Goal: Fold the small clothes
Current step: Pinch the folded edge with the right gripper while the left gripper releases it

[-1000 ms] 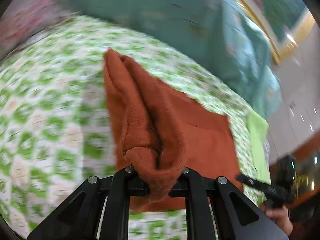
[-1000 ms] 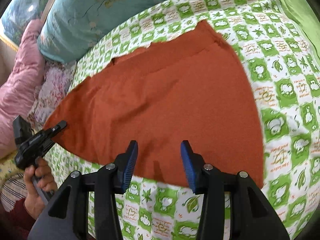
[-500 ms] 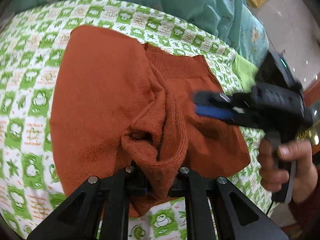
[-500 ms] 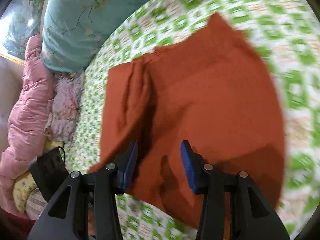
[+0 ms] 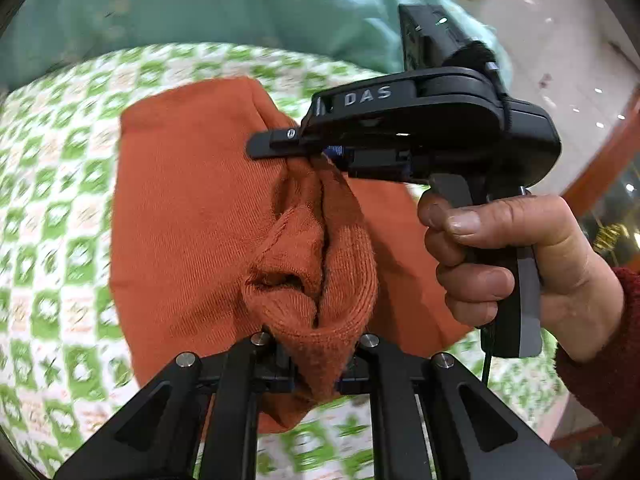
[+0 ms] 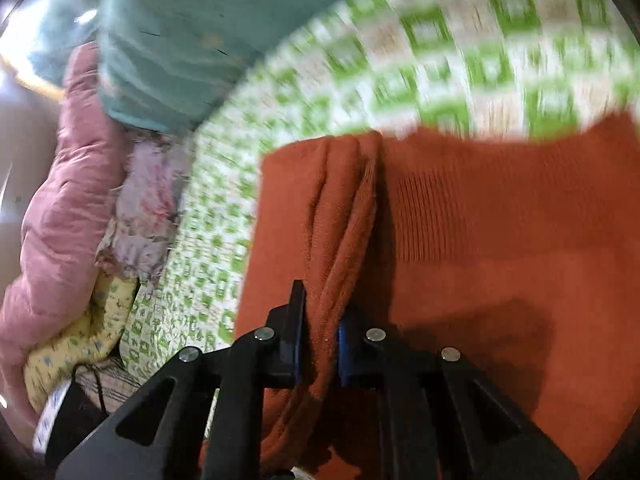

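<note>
A rust-orange knit garment (image 5: 192, 216) lies on a green-and-white patterned bedspread (image 5: 60, 208). My left gripper (image 5: 316, 360) is shut on a bunched fold of its near edge. In the left wrist view the right gripper (image 5: 304, 152), held by a hand, pinches the same raised fold farther along. In the right wrist view my right gripper (image 6: 320, 344) is shut on a ridge of the orange garment (image 6: 500, 248), which spreads flat to the right.
A teal pillow (image 5: 200, 0) lies at the head of the bed and also shows in the right wrist view (image 6: 168, 40). A pink quilt (image 6: 52, 208) and floral cloth (image 6: 144, 208) are piled at the left. The bedspread (image 6: 460, 60) extends beyond.
The right gripper has come over to the raised fold and shut on it; it was open above the flat garment before. The left gripper kept its hold on the bunched edge.
</note>
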Motion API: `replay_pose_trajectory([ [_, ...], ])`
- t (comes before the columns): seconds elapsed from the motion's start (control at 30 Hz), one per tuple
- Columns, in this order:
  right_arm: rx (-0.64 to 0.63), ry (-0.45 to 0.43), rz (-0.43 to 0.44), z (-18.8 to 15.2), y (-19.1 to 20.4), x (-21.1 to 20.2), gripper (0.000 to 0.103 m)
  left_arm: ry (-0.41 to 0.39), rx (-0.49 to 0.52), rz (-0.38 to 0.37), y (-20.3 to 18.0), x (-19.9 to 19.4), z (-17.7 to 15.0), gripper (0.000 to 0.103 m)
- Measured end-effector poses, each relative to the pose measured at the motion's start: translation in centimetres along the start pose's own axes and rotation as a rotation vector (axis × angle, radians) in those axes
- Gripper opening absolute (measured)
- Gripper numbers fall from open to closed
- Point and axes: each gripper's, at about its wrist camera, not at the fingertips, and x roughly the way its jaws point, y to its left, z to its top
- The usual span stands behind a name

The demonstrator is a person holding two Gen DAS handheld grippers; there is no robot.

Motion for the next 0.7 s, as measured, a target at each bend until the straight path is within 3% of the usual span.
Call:
replay_pose_trajectory([
  [0.1,-0.046,-0.054,-0.025,0.0,-0.5,-4.2,0.014,0.000,0.033,-0.071,-2.3,0.4,0.9,0.011],
  [0.23,-0.024,-0.087,-0.073,-0.9,-4.0,-7.9,0.014,0.040,0.060,-0.163,-5.3,3.2,1.4,0.011],
  [0.4,0.052,-0.063,-0.151,-2.5,-8.8,-8.7,0.014,0.111,0.081,-0.172,-7.8,6.9,0.9,0.011],
  [0.7,0.056,-0.047,-0.148,-3.1,-11.8,-8.5,0.014,0.160,0.076,-0.162,-8.5,9.1,-0.2,0.013],
])
